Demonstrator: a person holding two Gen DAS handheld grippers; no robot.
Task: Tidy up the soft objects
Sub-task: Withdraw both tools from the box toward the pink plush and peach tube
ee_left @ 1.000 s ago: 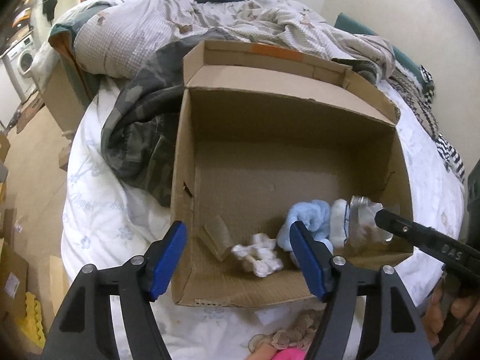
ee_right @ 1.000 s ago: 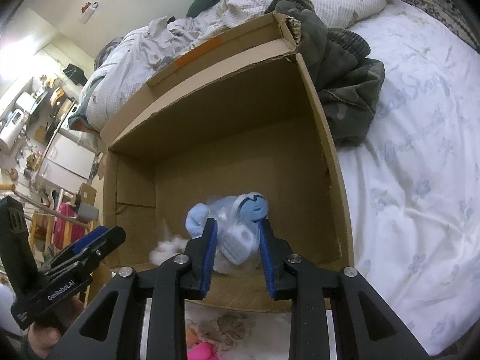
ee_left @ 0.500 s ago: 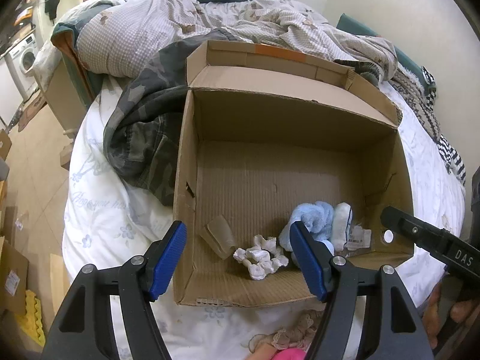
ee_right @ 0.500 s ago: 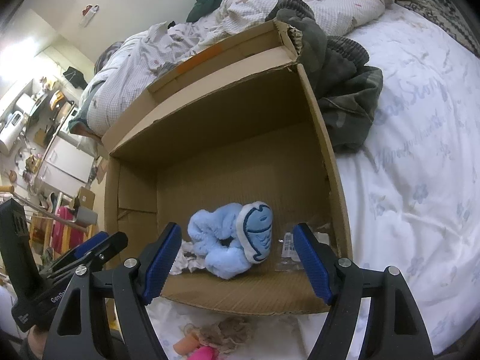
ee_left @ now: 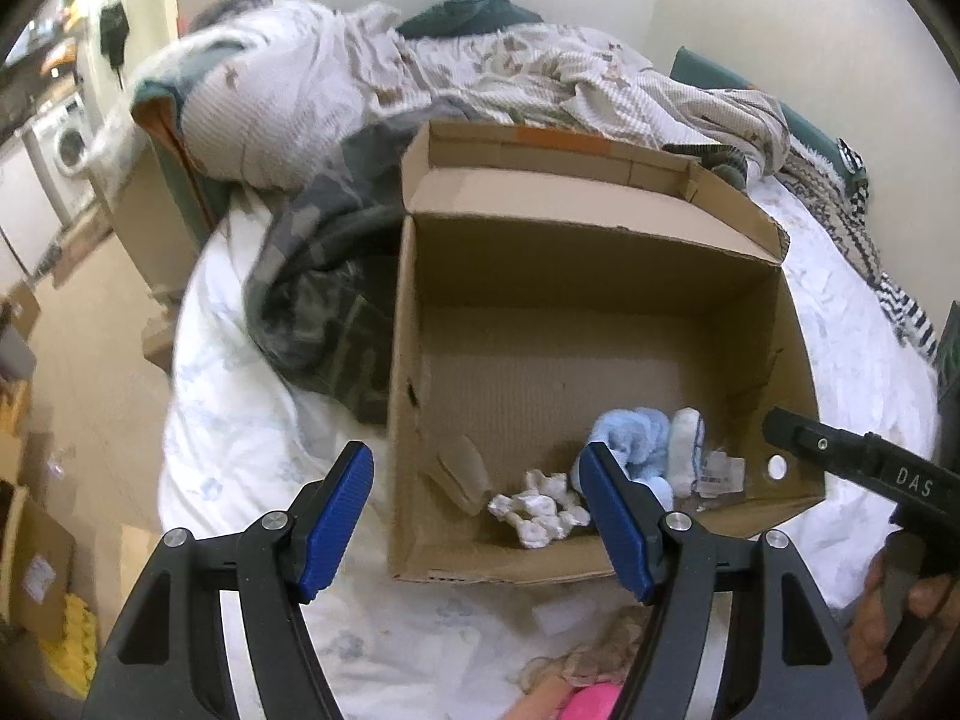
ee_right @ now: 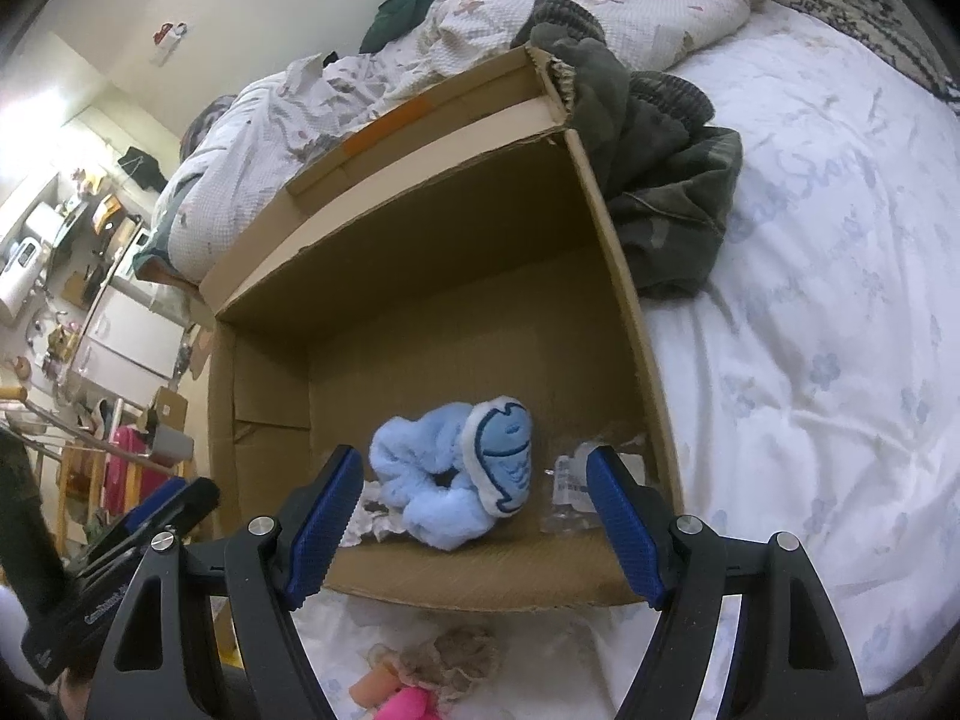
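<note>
An open cardboard box (ee_left: 600, 252) (ee_right: 420, 192) sits on the bed. Inside, near its front wall, lie a light blue fluffy headband with a whale patch (ee_right: 456, 474) (ee_left: 636, 441), a white scrunchie (ee_left: 540, 507) (ee_right: 375, 519) and a clear plastic wrapper with a tag (ee_right: 570, 486) (ee_left: 717, 474). My left gripper (ee_left: 480, 516) is open and empty over the box's front left corner. My right gripper (ee_right: 474, 516) is open and empty just in front of the headband. A pink and beige soft item (ee_right: 420, 684) (ee_left: 588, 690) lies on the sheet in front of the box.
A camouflage jacket (ee_left: 324, 312) (ee_right: 660, 180) lies against the box's side. Rumpled quilts (ee_left: 420, 78) fill the bed's far end. The white floral sheet (ee_right: 810, 330) spreads to the right. Cardboard boxes (ee_left: 30, 546) stand on the floor at left.
My right gripper opened and let go of the blue headband and its wrapper, which now lie in the box. Both grippers have drawn back a little from the box.
</note>
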